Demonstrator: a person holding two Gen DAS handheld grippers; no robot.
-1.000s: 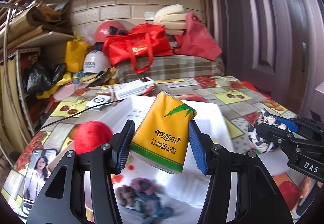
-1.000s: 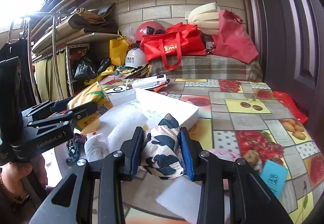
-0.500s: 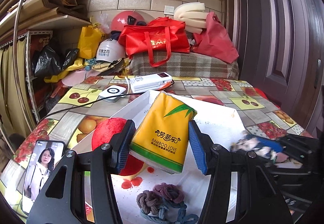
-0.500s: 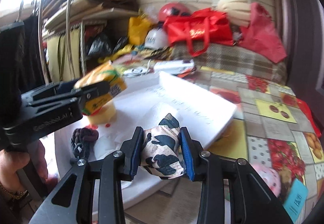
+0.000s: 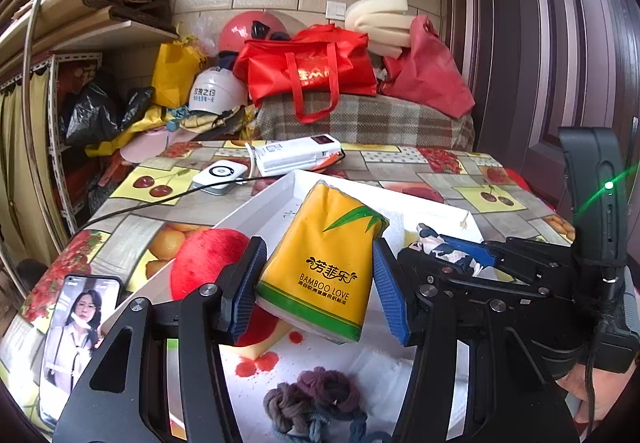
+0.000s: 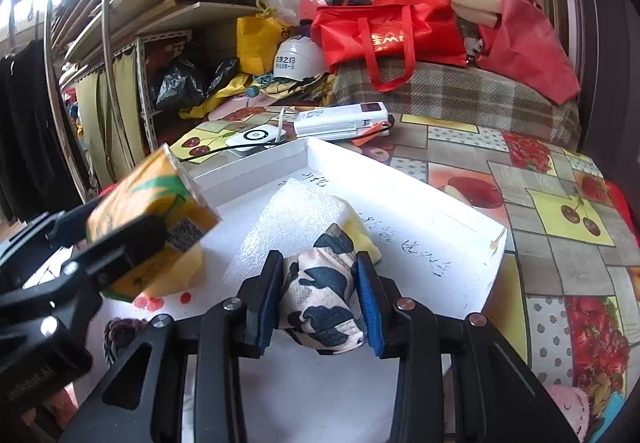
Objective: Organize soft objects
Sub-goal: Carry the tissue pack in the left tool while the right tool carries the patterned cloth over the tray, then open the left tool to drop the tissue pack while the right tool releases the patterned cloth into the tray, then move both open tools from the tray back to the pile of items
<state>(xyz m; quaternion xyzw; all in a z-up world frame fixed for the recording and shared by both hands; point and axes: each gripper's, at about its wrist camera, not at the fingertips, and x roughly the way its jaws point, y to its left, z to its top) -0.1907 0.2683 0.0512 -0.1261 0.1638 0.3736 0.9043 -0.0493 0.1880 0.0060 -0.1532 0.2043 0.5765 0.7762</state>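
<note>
- The left gripper (image 5: 318, 285) clamps a yellow tissue pack (image 5: 326, 263) between its blue pads, holding it above the white tray (image 5: 256, 209).
- The pack stands with its long axis running up and away from the camera, its top end tilted slightly right; that end bears a green leaf print, a green band crosses the bottom, and the words "BAMBOO LOVE" sit on the face.
- The right gripper (image 6: 318, 301) is closed on a rolled cow-print cloth (image 6: 324, 299), cream with black patches, bulging out past both pads and held over the tray.
- In the right wrist view the cloth's long axis points forward along the fingers, toward a piece of white foam (image 6: 292, 223) lying in the tray.
- A knot of brown and blue cord (image 5: 316, 403) lies on the tray floor below the tissue pack.
- A red ball (image 5: 208, 259) sits at the tray's left edge, just beside the left finger.
- The tray rests on a fruit-patterned tablecloth (image 5: 432, 167); a phone (image 5: 76, 339) with a lit screen lies at its near left.
</note>
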